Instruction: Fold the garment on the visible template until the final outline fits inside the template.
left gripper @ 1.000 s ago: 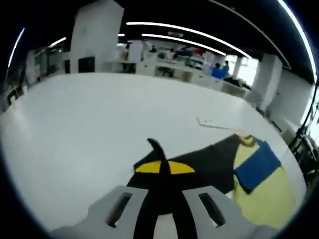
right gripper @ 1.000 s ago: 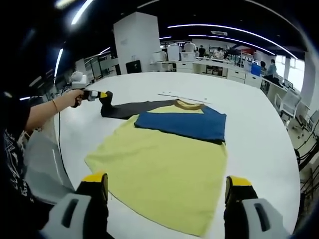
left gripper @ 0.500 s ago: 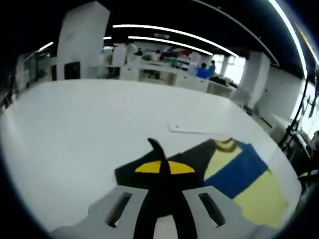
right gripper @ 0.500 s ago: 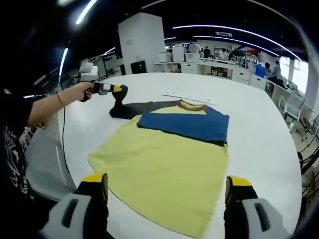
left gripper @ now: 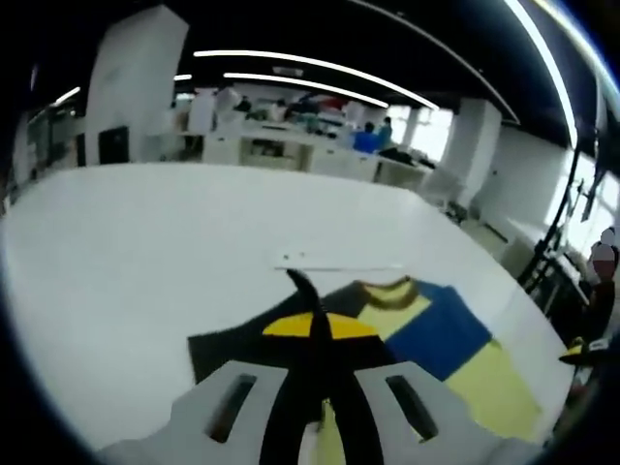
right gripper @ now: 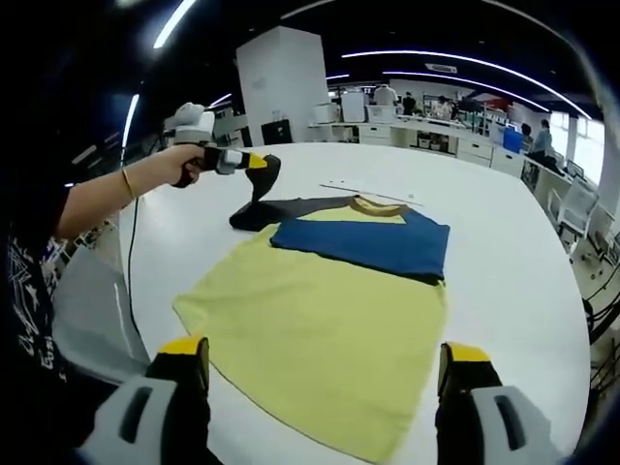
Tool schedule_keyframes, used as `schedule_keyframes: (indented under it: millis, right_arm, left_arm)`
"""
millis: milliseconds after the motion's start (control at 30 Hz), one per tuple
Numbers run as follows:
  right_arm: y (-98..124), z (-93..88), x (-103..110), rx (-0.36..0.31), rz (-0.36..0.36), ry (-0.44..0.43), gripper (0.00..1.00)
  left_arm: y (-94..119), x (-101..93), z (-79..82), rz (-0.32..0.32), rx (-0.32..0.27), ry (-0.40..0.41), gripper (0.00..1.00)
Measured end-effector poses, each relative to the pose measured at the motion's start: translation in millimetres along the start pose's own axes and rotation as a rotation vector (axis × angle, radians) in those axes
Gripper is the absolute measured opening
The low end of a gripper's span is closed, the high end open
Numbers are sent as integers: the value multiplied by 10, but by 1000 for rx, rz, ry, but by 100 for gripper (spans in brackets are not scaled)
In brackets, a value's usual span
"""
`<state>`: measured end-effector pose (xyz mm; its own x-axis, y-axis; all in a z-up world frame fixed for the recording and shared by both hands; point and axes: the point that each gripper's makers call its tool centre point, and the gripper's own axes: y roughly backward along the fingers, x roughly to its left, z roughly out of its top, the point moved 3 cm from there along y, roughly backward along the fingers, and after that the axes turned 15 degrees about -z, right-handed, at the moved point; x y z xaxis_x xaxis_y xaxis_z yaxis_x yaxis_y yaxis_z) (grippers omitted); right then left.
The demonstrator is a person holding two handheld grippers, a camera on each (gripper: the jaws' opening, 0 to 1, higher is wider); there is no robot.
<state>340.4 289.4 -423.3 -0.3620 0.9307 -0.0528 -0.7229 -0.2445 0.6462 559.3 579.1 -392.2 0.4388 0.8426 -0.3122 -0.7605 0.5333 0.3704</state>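
— Garment (right gripper: pixel 320 329) placement is asked after: where is it seen?

— It is spread on the white worktop (right gripper: pixel 504 262), yellow body nearest the right gripper view, with a blue panel (right gripper: pixel 363 244) folded across the chest and a yellow collar (right gripper: pixel 378 205) beyond it. A dark sleeve (right gripper: pixel 281 208) is drawn out to the side, its end lifted off the worktop.

— By what is the sleeve held?

— It is pinched in the left gripper (right gripper: pixel 260 163), whose jaws are closed on the dark cloth; in the left gripper view the fabric is seen clamped at the yellow tips of the left gripper (left gripper: pixel 320 325).

— And the right gripper (right gripper: pixel 325 363)?

— Its jaws are spread wide above the near hem, nothing held. A thin white strip (right gripper: pixel 373 191) lies just past the collar.
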Motion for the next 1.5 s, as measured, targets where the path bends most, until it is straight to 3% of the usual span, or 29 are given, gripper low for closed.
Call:
schedule_keyframes:
  millis: [567, 1267, 1500]
  right_arm:
    - [-17, -76, -33, 7, 15, -6, 99]
    - [-32, -167, -60, 24, 9, -29, 99]
    - [-41, -186, -91, 27, 1, -41, 99]
  left_arm:
    - [-398, -570, 172, -107, 0, -27, 0]
    - [-829, -1362, 163, -273, 42, -78, 0]
    - [-923, -1505, 114, -304, 47, -67, 0]
